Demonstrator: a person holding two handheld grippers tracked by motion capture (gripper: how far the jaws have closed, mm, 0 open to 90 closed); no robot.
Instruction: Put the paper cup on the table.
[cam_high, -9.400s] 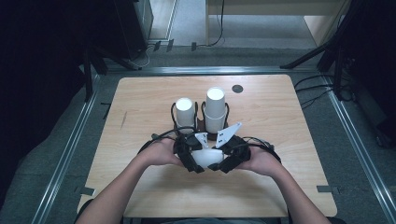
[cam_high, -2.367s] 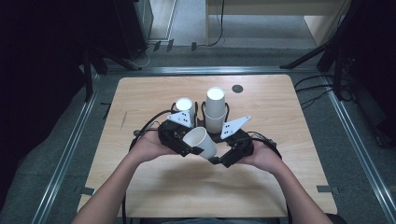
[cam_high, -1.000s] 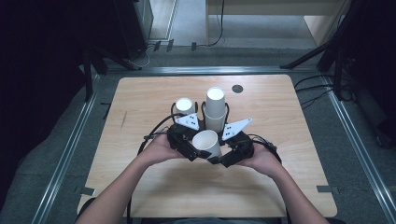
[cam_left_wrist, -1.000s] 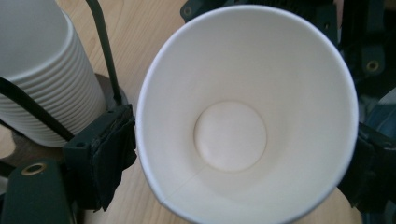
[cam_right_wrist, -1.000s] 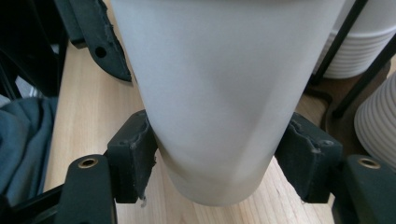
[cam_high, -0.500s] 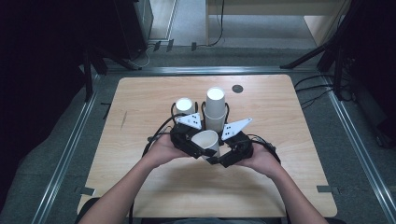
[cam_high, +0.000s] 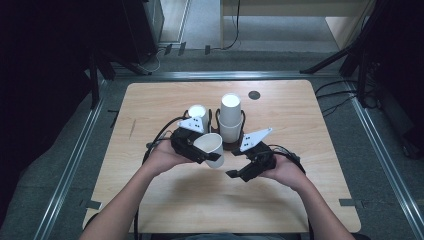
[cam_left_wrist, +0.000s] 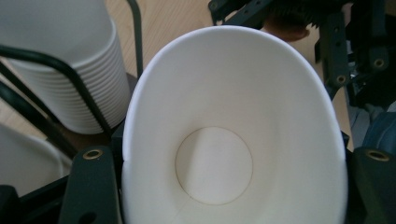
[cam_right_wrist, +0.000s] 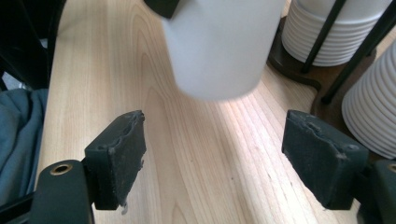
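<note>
My left gripper (cam_high: 212, 152) is shut on a single white paper cup (cam_high: 209, 148), held tilted above the table with its mouth up. The left gripper view looks straight into that cup (cam_left_wrist: 224, 154), squeezed between the jaws. My right gripper (cam_high: 235, 174) stands open just right of it, nothing between its fingers. In the right gripper view the cup's bottom (cam_right_wrist: 219, 51) hangs above the gap between the open pads (cam_right_wrist: 119, 154). Two stacks of white cups sit behind in a black wire holder: a taller stack (cam_high: 230, 117) and a shorter stack (cam_high: 197, 116).
The wooden table (cam_high: 150, 105) has a dark round hole (cam_high: 254, 94) at its far right. The wire holder's base (cam_right_wrist: 299, 60) and cup stacks lie close ahead of the right gripper. Metal rails and dark stands border the table.
The left gripper with the cup has stayed near the stacks, tipping the cup more upright. The right gripper has let go of the cup and drawn slightly right, open.
</note>
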